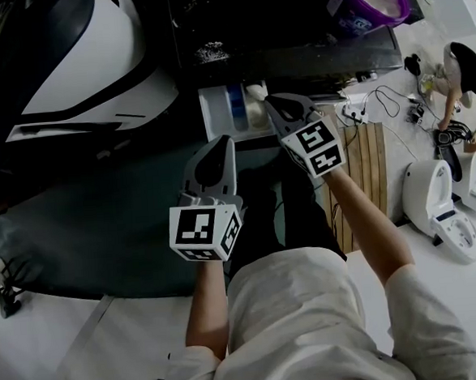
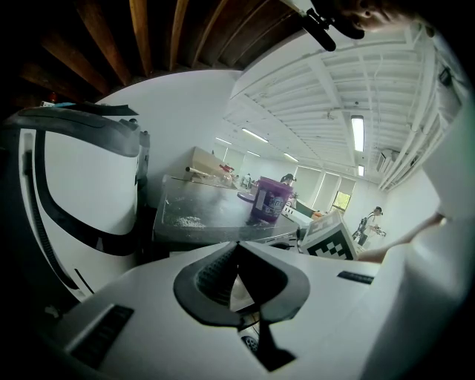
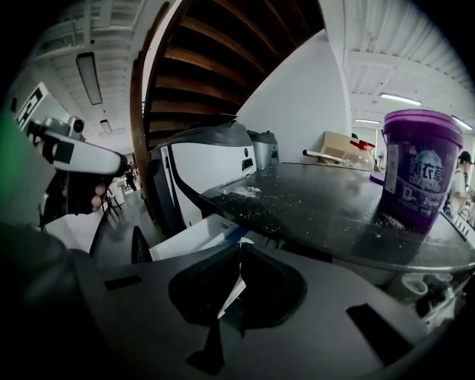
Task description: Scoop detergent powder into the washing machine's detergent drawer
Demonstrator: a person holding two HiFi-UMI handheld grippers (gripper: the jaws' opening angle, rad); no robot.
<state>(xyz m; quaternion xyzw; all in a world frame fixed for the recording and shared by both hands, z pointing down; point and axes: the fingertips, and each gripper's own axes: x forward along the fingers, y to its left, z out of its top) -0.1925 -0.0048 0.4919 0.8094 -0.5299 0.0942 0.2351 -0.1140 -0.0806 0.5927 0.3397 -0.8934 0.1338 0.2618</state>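
**Shut tools by an open drawer, powder waiting in the tub**

Left tool (image 2: 237, 249) has its jaws pressed together with nothing between them; right tool (image 3: 239, 251) is closed and empty likewise, its tip just beside the pulled-out white detergent drawer (image 1: 217, 117); the purple detergent tub (image 3: 419, 167) stands on the washing machine's dark top surface (image 3: 319, 204), well apart from both tools and seemingly open from above; spilled powder (image 3: 249, 191) lies scattered on that surface; no scoop shows clearly in any view. Powder is likely light, loose and quick to spill, so a scoop would want gripping by its handle and keeping level; the tub looks like smooth, thin plastic, best steadied at its rim; the drawer's compartments look narrow, so tipping should be gentle.
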